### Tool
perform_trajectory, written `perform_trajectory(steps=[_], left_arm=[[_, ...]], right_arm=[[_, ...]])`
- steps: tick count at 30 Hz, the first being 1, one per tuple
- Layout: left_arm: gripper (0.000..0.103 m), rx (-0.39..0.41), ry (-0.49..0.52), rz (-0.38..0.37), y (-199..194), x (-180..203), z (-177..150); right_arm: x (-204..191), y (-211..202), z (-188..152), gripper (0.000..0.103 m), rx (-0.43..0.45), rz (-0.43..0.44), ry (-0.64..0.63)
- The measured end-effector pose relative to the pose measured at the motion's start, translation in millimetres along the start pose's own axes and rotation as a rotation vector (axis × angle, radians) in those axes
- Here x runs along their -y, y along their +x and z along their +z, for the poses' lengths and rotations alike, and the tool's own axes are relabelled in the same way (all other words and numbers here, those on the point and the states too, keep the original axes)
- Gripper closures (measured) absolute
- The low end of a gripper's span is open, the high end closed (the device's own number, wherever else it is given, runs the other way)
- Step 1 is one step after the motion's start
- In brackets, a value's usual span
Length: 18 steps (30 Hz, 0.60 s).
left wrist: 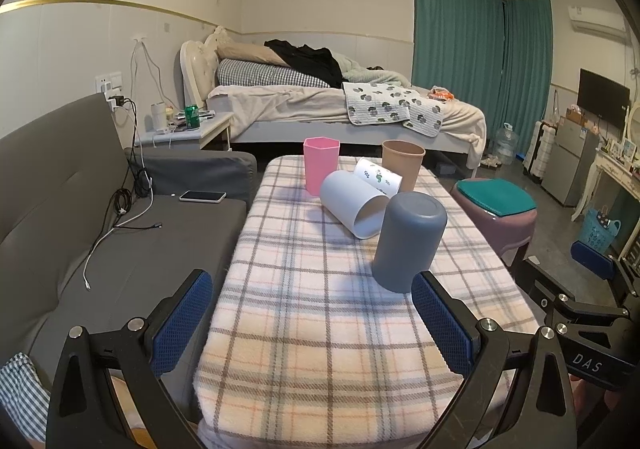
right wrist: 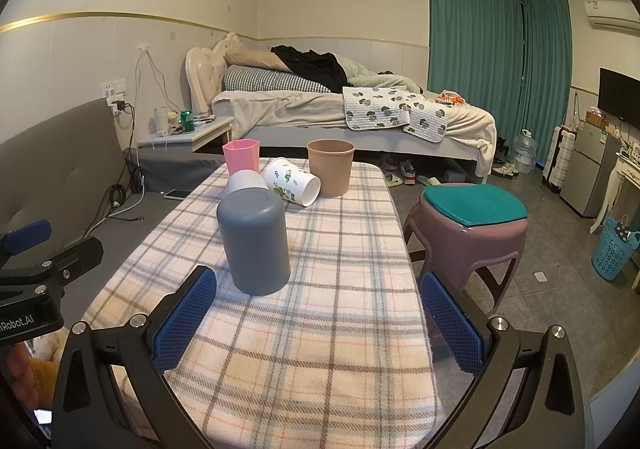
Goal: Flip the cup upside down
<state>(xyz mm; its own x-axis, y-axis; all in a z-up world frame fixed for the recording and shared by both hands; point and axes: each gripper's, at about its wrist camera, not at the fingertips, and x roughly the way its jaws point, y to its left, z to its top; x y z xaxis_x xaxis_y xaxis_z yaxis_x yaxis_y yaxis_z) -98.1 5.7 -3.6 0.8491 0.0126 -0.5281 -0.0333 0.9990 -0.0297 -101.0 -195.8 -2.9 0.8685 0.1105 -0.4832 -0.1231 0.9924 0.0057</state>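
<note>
On the plaid-covered table [right wrist: 320,329], nearest us, our grey cup [right wrist: 254,241] stands inverted; behind it lie cups untouched. Both grippers, left gripper [left wrist: 312,325] and right gripper [right wrist: 320,323], gape empty; reaching past could topple it.

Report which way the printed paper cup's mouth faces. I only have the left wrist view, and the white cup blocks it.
Observer: The printed paper cup lies on its side, mouth toward the stool side, right beside the tan cup.
Operator: Check the right claw. I only see its edge.
Observer: The right claw is open and holds nothing. The grey cup stands base-up just ahead of its left finger.
Operator: Scan the floor behind the table.
Observer: Sneakers and a slipper lie at the bed's edge.
</note>
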Motion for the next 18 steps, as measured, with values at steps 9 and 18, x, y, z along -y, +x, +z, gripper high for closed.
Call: perform_trajectory(steps=[9, 18], left_arm=[[0.0, 0.0, 0.0, 0.001, 0.1, 0.2, 0.0], [0.0, 0.004, 0.005, -0.003, -0.1, 0.9, -0.8]], right_arm=[[-0.3, 0.2, 0.2, 0.0, -0.002, -0.001, -0.001], [-0.6, 0.0, 0.5, 0.0, 0.0, -0.001, -0.002]])
